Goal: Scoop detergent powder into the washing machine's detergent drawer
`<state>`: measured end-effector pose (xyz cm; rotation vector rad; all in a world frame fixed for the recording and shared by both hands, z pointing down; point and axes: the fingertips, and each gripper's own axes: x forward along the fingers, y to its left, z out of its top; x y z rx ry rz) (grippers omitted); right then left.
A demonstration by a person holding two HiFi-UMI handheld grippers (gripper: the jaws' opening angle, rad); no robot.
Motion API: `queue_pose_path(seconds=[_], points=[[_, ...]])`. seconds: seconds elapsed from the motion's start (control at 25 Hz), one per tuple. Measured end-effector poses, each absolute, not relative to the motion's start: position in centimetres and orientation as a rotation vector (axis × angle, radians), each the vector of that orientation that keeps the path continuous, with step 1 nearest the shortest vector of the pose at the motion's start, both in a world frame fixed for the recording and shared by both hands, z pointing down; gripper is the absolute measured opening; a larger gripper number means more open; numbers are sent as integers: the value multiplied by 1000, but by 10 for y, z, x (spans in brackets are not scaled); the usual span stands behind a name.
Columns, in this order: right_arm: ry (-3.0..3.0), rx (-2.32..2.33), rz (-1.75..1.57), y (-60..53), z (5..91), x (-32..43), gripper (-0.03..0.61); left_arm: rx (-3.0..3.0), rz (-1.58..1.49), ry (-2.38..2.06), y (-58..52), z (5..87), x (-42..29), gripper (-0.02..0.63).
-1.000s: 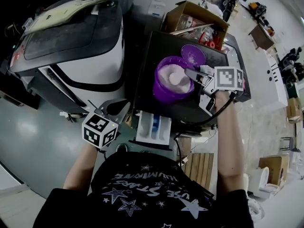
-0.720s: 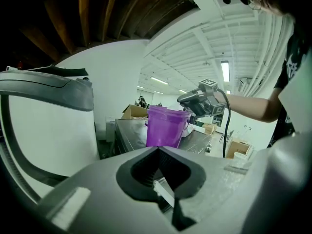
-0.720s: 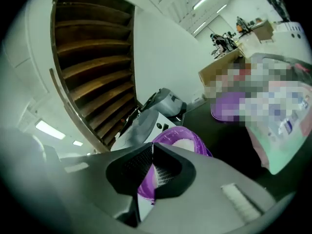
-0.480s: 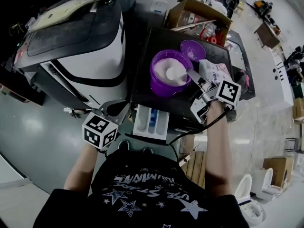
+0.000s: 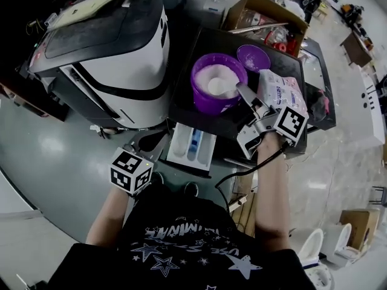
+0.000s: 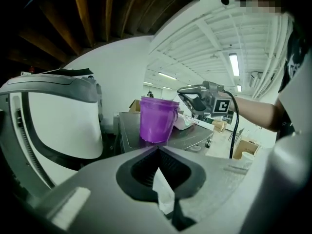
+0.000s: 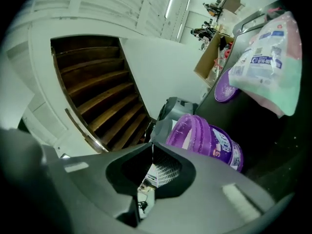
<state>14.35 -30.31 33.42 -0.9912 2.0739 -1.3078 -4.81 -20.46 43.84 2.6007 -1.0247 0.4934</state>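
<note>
Grey, glossy workshop floor all round, and in the middle the dark top of the washing machine (image 5: 199, 119) with your kit laid out on it. The purple tub (image 5: 204, 103) stands upright on that top. Its lid (image 5: 253, 57) is off and lies just beyond it, and a detergent bag (image 5: 279, 89) slumps to its right. The powder (image 5: 208, 77) inside is white and mounded, filling the tub well up; I'd judge it loose enough to slide off a tilted scoop.

The scoop (image 5: 222, 88) sits down in that powder, its handle running right to your right gripper (image 5: 251, 106). The jaws are pinched together, on the handle as far as I can make out, since that gripper's own view is murky there. Your left gripper (image 5: 148, 145) hangs low at the near left, jaws closed on nothing, well apart from the tub.

So this looks like the loading step: scoop in, nothing carried across yet. The detergent drawer (image 5: 192, 147) is pulled out at the machine's near edge, near-left of the tub, compartments facing up.

Next, lift with the bowl level, clear the tub's rim, bring it near and left, and tip only once you're over the drawer
</note>
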Motion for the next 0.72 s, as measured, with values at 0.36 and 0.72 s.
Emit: queue_pose_path(seconds=[0.36,0.72], points=[[2105,-942,-1251,-275,312,128,34,2656,487,-958,-198,434,-47,0],[2052,-1048,-1258,-227,335,92,34,2681,511,-840,-189,445,-86,0]])
